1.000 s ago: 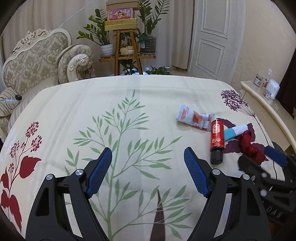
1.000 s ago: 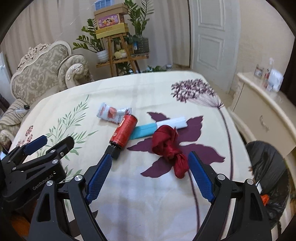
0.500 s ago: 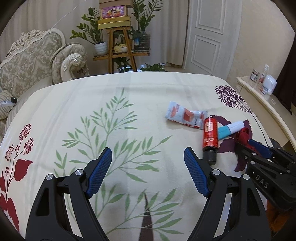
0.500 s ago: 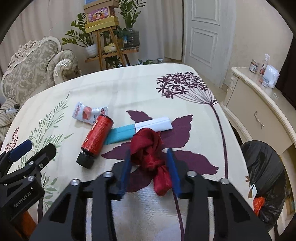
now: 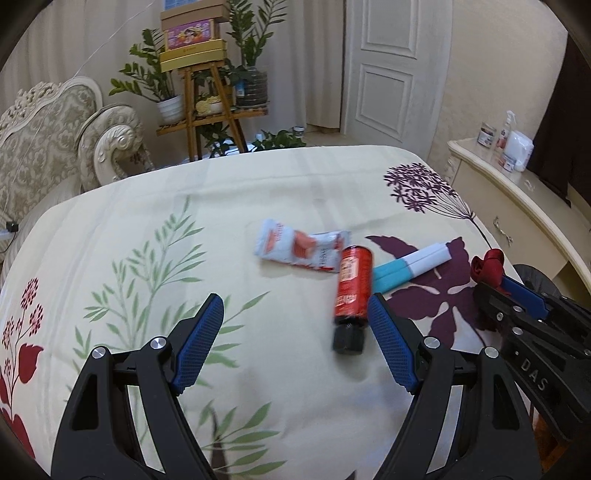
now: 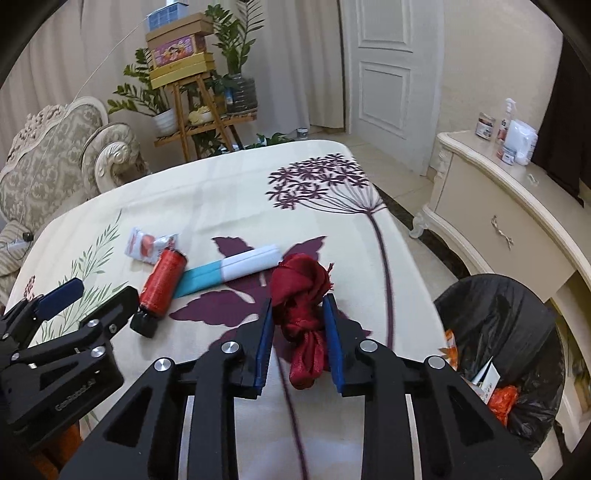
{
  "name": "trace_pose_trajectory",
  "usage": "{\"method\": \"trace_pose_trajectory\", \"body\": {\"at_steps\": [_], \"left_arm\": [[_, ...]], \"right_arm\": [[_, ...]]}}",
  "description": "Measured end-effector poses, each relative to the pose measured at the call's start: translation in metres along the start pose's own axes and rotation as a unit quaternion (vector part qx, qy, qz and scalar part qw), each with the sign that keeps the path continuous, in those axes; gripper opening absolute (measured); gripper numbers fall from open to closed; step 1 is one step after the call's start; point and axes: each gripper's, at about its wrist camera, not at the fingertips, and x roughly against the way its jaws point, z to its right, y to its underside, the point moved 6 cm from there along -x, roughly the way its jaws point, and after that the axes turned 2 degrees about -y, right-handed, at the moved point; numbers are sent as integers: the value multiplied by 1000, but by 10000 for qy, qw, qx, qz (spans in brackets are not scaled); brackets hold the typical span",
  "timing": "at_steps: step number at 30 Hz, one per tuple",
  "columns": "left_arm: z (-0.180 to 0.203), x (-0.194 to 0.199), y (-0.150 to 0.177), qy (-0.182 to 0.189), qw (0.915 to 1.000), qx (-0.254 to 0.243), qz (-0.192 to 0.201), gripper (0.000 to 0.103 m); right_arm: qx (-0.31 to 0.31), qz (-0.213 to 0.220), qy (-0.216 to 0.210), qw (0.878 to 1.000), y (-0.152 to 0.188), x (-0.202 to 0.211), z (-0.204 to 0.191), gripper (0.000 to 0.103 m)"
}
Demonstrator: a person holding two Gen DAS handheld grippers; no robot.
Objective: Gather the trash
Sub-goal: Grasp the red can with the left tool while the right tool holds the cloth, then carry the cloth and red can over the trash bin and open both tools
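On floral tablecloth (image 6: 207,192), right gripper (image 6: 298,314) just closed on red cloth (image 6: 301,291), left gripper (image 5: 295,325) wide, empty, red bottle (image 5: 351,291) beside it, bin (image 6: 517,325) right.

White letters "DAS" stand on the black body of the right gripper (image 5: 532,373), at the lower right of the left wrist view. In the right wrist view, pale lettering that looks like "GenRobot.AI" runs along the black body of the left gripper (image 6: 70,397) at the lower left, blurred. The red bottle (image 5: 351,286) carries a label with white characters, too blurred to read. The print on the white wrapper (image 5: 301,251) and on the stacked boxes (image 5: 190,35) at the upper left cannot be read.
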Motion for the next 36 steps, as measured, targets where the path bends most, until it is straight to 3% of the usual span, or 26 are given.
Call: {"method": "trace_pose_trajectory", "body": {"at_steps": [9,13,17,19,36], "left_arm": [[15,-26,-7,2,9995,-179,-255,76],[18,-33,-5,72,9987,-238,-441,54],[18,-33,-5,208,9986,-216,-443,40],[23,-31,-4,293,9983,-330,-391,23],[15,15,11,333,9993,-143,-6,23]], "right_arm": [[-194,29,-137,9997,-2,1,11,27],[-198,22,-160,9997,-3,0,12,27],[-181,4,-156,9997,-2,0,11,27],[-166,0,-149,9998,-1,0,10,27],[-101,55,-89,9999,18,20,7,27]]}}
